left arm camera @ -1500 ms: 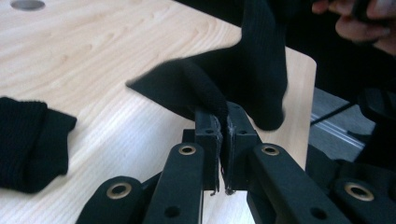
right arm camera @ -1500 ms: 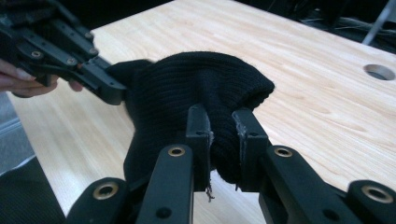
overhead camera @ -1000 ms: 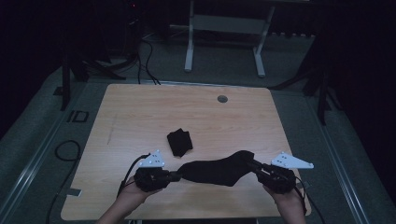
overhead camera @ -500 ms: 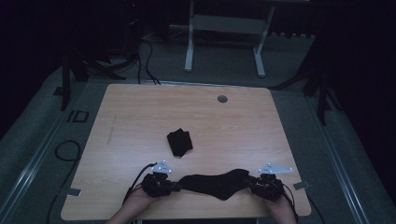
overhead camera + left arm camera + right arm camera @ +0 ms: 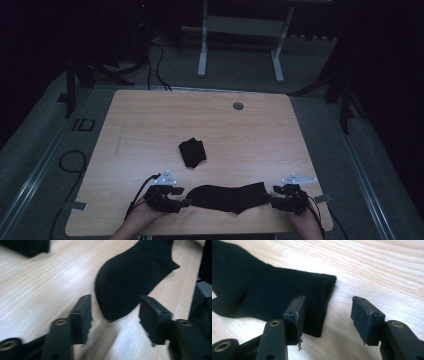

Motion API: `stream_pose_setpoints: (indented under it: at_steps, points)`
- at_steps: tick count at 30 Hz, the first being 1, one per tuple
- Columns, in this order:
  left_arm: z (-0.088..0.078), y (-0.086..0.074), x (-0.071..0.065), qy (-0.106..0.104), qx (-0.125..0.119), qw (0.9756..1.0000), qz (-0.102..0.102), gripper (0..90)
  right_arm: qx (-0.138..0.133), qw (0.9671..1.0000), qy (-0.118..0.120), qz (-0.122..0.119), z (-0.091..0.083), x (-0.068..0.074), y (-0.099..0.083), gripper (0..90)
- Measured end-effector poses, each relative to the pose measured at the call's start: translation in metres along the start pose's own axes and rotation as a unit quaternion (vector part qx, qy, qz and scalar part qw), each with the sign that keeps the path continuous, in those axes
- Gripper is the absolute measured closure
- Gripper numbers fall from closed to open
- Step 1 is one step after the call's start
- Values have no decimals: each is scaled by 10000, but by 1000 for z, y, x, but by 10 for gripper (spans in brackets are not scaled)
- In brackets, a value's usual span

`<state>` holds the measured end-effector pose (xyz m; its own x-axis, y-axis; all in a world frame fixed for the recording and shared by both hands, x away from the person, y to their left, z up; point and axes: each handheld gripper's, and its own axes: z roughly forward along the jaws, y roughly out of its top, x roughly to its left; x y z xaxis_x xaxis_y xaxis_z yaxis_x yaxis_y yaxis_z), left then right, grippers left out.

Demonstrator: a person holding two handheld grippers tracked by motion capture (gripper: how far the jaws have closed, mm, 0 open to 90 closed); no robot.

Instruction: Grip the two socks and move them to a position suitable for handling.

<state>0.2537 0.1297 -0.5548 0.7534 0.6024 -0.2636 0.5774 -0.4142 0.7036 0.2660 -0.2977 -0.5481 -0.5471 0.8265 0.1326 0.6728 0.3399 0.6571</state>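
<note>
A black sock [image 5: 227, 196] lies flat and stretched out near the table's front edge. My left gripper [image 5: 181, 202] sits at its toe end; its jaws have just been opening and the pads stand apart, with the toe [image 5: 117, 292] lying loose on the wood between them. At the cuff end is my right gripper [image 5: 272, 198], whose jaws have also just been opening. The cuff [image 5: 322, 300] lies flat, partly between the jaws by the left pad [image 5: 295, 317], and is not pinched. A folded black sock [image 5: 192, 152] rests further back, mid-table.
The wooden table [image 5: 150, 125] has a round grommet [image 5: 238, 106] near its far edge. Cables trail off the left side onto the grey floor. A white desk frame [image 5: 240, 40] stands beyond the table. Both hands rest at the front edge.
Both grippers came down to the tabletop with the sock stretched between them, then let go of it. The sock now lies flat on the wood.
</note>
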Motion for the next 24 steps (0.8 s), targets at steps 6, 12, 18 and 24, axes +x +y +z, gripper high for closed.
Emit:
stream_pose_setpoints:
  at_steps: [6,12,18,24]
  points:
    - [-13,-4,12,280,-229,9993,16,378,-177,9998,19,-116,-6,0,19,406]
    - [-16,-7,18,443,-481,9976,215,378,-366,9980,155,-494,1,18,52,399]
    - [-14,-13,25,476,-498,9976,51,367,-441,9939,387,-937,23,44,88,399]
    - [-13,-18,29,498,-582,9970,-67,365,-414,9894,710,-1199,52,70,120,399]
